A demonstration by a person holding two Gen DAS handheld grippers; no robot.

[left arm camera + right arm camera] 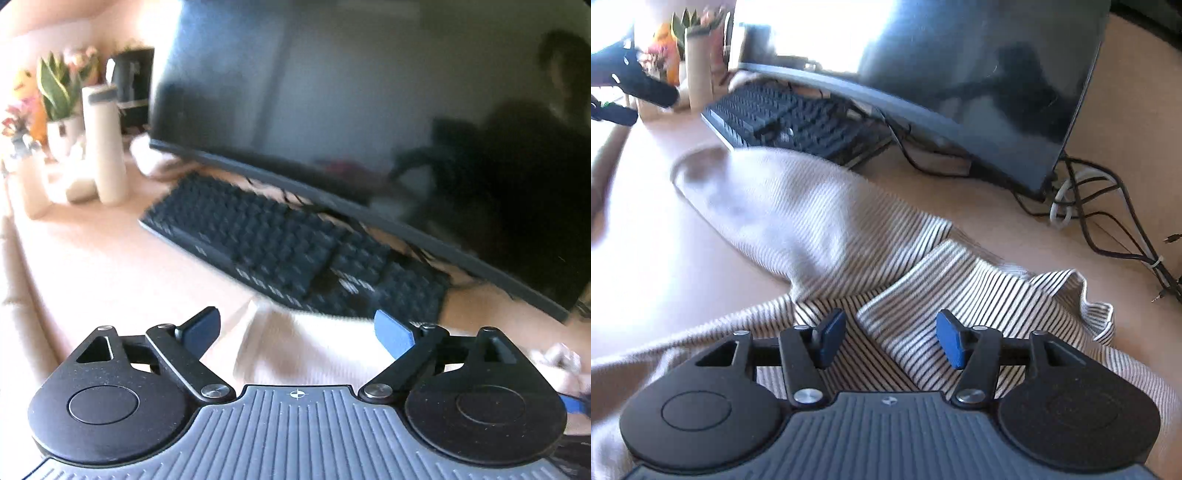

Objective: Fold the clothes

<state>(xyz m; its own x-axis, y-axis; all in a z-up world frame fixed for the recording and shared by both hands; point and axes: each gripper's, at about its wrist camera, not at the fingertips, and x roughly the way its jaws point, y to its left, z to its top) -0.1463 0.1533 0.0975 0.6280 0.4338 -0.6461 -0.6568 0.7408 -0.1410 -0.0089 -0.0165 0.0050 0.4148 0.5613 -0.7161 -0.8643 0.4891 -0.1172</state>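
- My left gripper (297, 330) has its fingers (201, 330) spread wide with nothing between them; it hangs over the near edge of the pale cloth.
- My right gripper (891, 339) has its fingers (833, 338) parted about halfway, also empty, poised just above the striped shirt (923, 295).
- The shirt lies crumpled on the tabletop (646, 229), a rumpled fold running between my right fingers and a loose flap bunched off to the right.
- A smoother, blurred stretch of the same garment reaches away towards the keyboard (790, 118) and ends just short of it.
- In the left view, I see only a pale, blurred patch of the shirt (310, 354) between the fingers, in front of the keyboard (288, 254).
- A dark monitor (369, 110) stands tilted behind the keyboard, its screen off and reflecting the room.
- A tall white bottle (103, 144) and a potted plant (59, 88) stand at the far left of the tabletop.
- A tangle of cables (1108, 221) lies on the tabletop right of the monitor.
- In the right view, I make out the left gripper as a dark shape at the far left edge.
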